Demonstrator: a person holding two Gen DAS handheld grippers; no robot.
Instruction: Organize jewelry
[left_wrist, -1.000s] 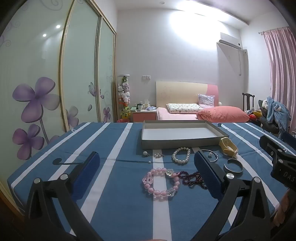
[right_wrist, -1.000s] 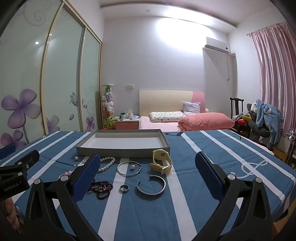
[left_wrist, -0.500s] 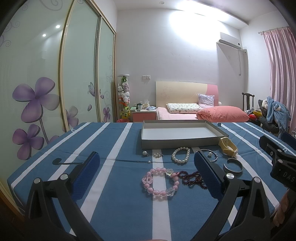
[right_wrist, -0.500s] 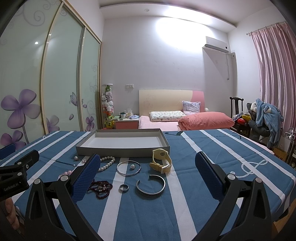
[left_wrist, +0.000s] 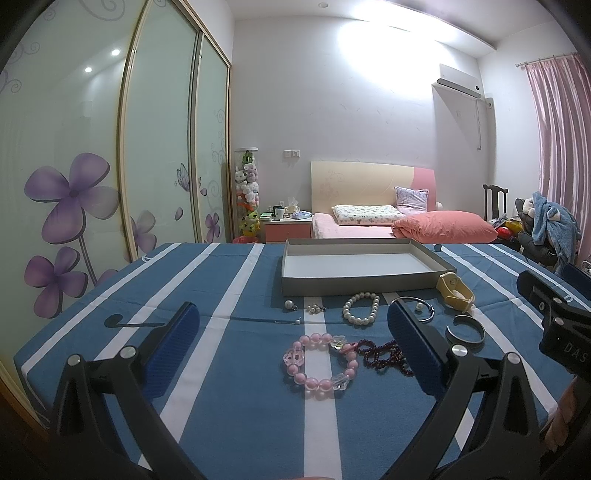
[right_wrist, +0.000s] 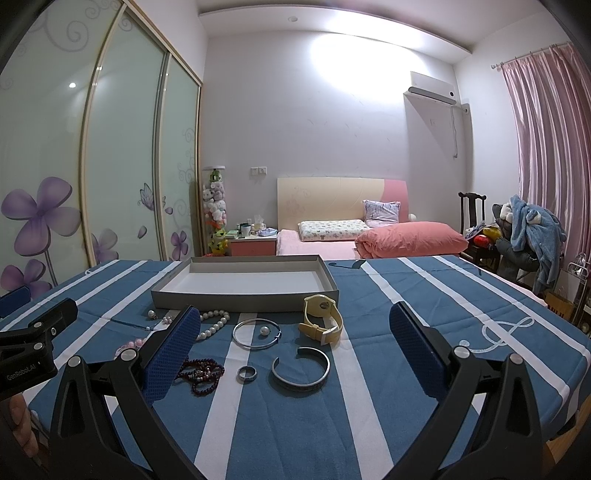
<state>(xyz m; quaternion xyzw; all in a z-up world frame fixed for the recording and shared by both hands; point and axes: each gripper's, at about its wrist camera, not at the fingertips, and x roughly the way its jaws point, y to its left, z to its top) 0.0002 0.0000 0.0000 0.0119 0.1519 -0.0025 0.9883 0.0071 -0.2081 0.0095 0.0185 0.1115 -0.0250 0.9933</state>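
Observation:
An empty grey tray sits on the blue striped cloth, with jewelry scattered in front of it. A pink bead bracelet lies between my left gripper's open fingers, with dark red beads to its right. Nearer the tray lie a pearl bracelet, a thin bangle, a silver cuff, a small ring and a yellow watch. My right gripper hovers open above the cuff and ring.
Small earrings and a long pin lie left of the pearls. The table's left edge runs close to the flowered wardrobe doors. A bed stands behind the table, and a chair piled with clothes is at the right.

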